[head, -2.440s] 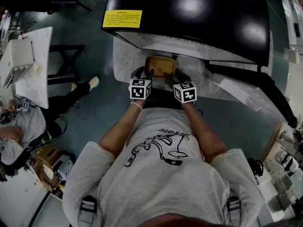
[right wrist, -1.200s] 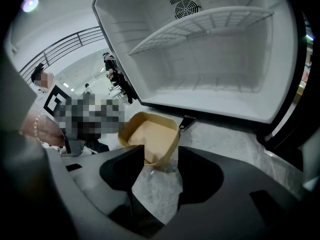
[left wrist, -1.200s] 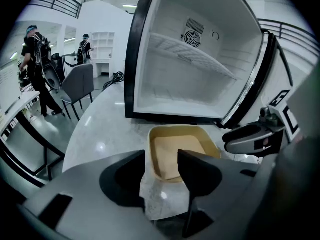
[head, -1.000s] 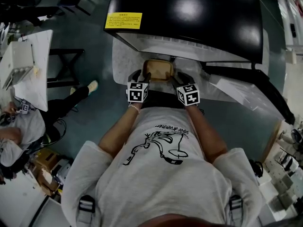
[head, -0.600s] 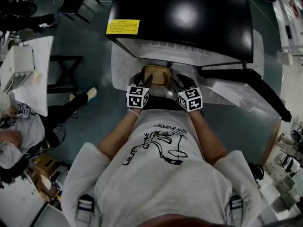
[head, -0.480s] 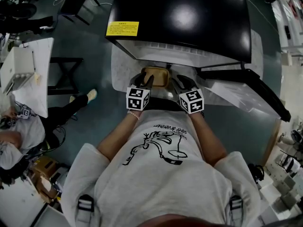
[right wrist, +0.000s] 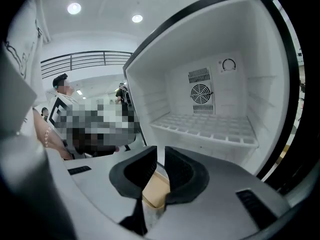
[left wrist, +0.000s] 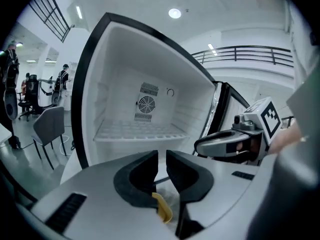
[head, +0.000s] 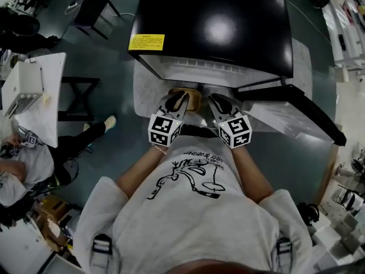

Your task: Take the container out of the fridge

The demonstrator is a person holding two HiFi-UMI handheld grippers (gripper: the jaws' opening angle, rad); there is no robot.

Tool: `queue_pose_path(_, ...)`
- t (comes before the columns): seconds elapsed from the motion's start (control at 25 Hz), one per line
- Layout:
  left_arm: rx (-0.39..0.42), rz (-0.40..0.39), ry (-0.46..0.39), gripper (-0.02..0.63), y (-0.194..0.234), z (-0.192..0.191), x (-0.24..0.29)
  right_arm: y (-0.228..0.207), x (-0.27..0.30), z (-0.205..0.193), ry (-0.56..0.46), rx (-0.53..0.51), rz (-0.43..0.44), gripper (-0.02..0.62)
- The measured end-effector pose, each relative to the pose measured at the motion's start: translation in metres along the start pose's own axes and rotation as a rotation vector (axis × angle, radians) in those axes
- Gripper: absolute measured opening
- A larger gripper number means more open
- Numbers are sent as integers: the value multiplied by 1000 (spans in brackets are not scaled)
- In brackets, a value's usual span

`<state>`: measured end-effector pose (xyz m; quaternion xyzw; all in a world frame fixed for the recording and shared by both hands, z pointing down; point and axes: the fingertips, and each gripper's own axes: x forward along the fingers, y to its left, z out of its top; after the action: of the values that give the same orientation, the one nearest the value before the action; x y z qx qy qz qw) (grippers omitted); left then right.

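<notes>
The container point(head: 190, 96), a low box with a tan lid, sits on the pale marbled table point(head: 145, 81) in front of the open fridge point(head: 217, 21). My left gripper point(head: 177, 101) hangs above its left end and my right gripper point(head: 215, 103) above its right end. Both pairs of jaws have just been closing and stand almost together with only a thin slit and nothing between them. The left gripper view shows a yellow edge of the container point(left wrist: 162, 208) below the left gripper point(left wrist: 161, 160). The tan lid point(right wrist: 156, 191) lies under the right gripper point(right wrist: 160, 166).
The fridge's white inside is bare, with one wire shelf point(left wrist: 135, 131) and a fan grille point(right wrist: 201, 93) on the back wall. Its door point(head: 296, 104) stands open to the right. People, desks and chairs point(head: 34, 90) fill the room at left.
Both grippers have let go of the container's ends, lifted clear above it and drawn their jaws together. The container stays on the table before the fridge.
</notes>
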<state>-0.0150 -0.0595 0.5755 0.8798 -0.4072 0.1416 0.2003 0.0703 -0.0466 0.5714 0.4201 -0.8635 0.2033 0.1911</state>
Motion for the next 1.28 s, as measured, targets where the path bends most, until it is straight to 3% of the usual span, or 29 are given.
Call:
queue_pose_path(0.36, 44, -67, -106, 18, -32, 55, -18, 14, -30, 49, -80, -33, 9, 44)
queue_pose_path(0.96, 81, -169, -247, 15, -73, 139, -51, 37, -77, 116, -172, -71, 31, 37)
queue_pose_path(1.28, 110, -189, -278, 15, -82, 164, -60, 47, -93, 143, -202, -97, 51, 37)
